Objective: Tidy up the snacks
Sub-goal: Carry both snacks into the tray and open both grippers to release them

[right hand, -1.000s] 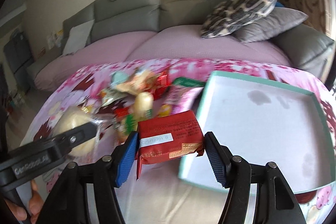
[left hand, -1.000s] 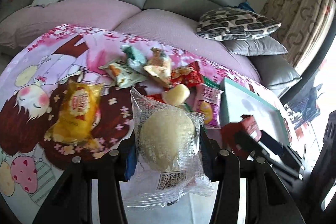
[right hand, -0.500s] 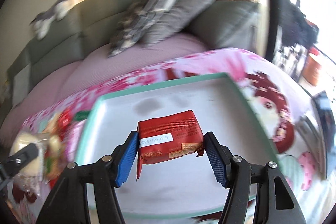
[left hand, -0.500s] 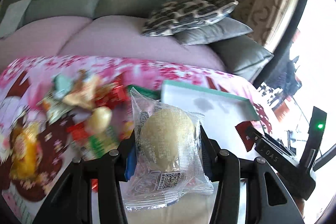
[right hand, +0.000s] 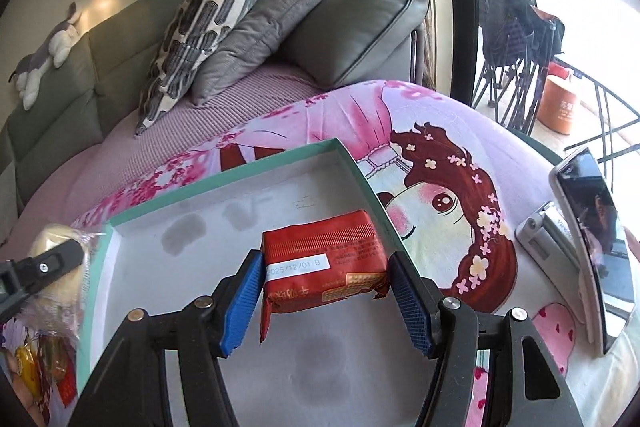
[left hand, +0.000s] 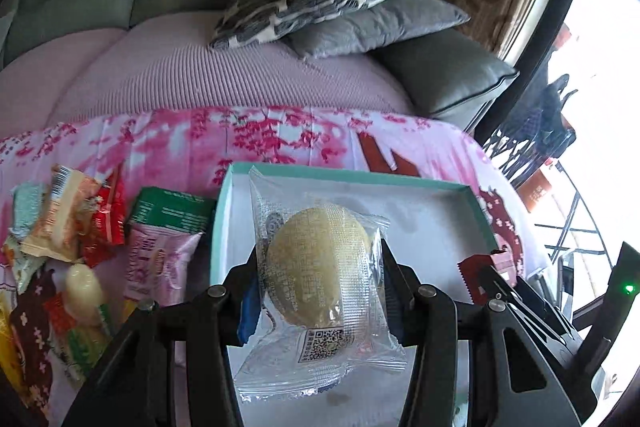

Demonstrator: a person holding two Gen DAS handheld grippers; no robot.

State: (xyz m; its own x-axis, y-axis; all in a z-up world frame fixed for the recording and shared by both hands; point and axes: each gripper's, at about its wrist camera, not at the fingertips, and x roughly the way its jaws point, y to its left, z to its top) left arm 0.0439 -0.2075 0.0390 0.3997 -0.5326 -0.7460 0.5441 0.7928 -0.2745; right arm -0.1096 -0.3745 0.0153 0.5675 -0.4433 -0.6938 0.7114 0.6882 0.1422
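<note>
Left tool (left hand: 316,275) pinching bun (left hand: 316,263) in a clear wrapper, over the tray's (left hand: 224,211) left edge. Right tool (right hand: 326,281) pinching red pack (right hand: 324,259) above the tray's right side. Both probably light; bun soft, film slippery, best gripped gently across the middle.

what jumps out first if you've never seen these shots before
Each hand-held gripper grips a snack over the white, teal-rimmed tray: the left hand-held gripper a round pale pastry in clear wrap, the right hand-held gripper a red snack packet. A heap of mixed snacks lies left of the tray on the pink cartoon cloth.
</note>
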